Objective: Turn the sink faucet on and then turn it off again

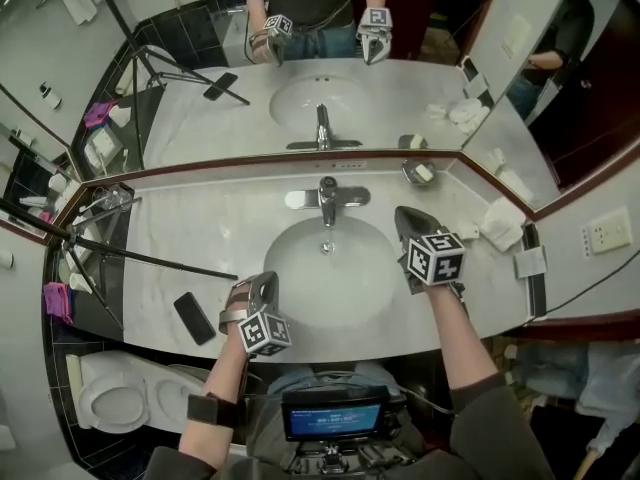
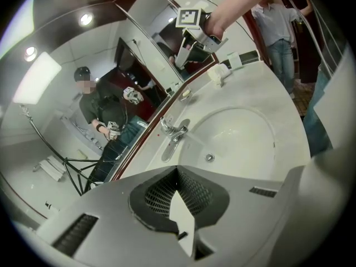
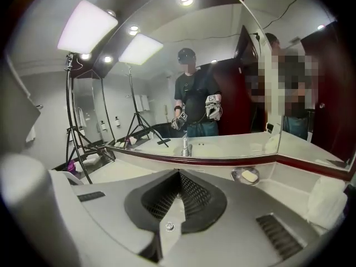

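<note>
You hold two grippers over the one white sink (image 1: 300, 286) set in the marble tabletop (image 1: 190, 233). The left gripper (image 1: 263, 282) hangs at the near-left rim of the basin. Its fingers are pressed together with nothing between them, as the left gripper view shows (image 2: 178, 171). The right gripper (image 1: 404, 214) is just past the basin's right rim. Its fingers are also closed tight and empty (image 3: 178, 173).

The single chrome faucet (image 1: 328, 199) stands at the back of the basin against the mirror (image 1: 420, 88). It is ahead and to the right of the left fingers, and just left of the right fingers. Neither pair touches it. From the left gripper the faucet (image 2: 173, 132) shows beyond the fingertips, with the drain nearer.

One dark phone (image 1: 194, 318) lies flat on the tabletop, left of the left fingers. One soap dish (image 1: 419, 173), holding one bar, sits ahead of the right fingers. One folded white towel (image 1: 501, 224) lies to their right. One black tripod (image 1: 110, 251) leans across the tabletop's left end, well left of both pairs of fingers.
</note>
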Motion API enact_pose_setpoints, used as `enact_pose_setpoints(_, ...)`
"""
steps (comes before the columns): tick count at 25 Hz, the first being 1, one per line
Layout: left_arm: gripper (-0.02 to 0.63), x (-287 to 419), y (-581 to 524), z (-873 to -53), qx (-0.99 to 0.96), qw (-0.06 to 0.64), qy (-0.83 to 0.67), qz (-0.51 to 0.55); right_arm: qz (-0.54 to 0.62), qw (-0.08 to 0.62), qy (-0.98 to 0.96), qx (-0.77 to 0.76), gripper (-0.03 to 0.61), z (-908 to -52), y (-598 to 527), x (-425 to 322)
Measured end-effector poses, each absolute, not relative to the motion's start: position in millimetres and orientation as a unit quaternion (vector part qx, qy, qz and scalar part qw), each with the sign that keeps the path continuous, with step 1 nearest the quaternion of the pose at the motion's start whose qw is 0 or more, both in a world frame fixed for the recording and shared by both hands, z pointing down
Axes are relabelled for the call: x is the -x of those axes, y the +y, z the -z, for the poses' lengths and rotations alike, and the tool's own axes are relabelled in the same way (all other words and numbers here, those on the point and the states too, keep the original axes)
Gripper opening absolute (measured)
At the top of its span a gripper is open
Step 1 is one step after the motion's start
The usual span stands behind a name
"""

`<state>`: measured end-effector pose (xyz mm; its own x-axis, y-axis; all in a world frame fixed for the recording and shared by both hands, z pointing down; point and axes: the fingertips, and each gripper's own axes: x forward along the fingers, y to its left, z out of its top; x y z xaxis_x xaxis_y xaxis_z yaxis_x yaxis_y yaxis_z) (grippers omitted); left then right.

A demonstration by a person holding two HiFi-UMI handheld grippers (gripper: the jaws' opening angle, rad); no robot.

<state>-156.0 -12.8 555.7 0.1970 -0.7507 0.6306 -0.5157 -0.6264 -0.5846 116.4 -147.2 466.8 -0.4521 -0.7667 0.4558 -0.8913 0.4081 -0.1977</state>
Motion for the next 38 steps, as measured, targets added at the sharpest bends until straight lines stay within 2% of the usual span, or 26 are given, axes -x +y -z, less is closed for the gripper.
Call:
enact_pose_setpoints(12, 0.005, 154.7, -7.6, -538.9, 0.763, 0.125, 0.424, 0.471, -0.178, 0.154, -0.795, -0.559, 0.006, -470.7, -87.5, -172.0)
enact_pose_setpoints(38, 0.005, 151.5, 1.0, -539.6, 0.765, 0.121, 0.423, 0.470, -0.184, 0.166, -0.797, -0.551, 0.005, -484.2, -78.0, -171.4)
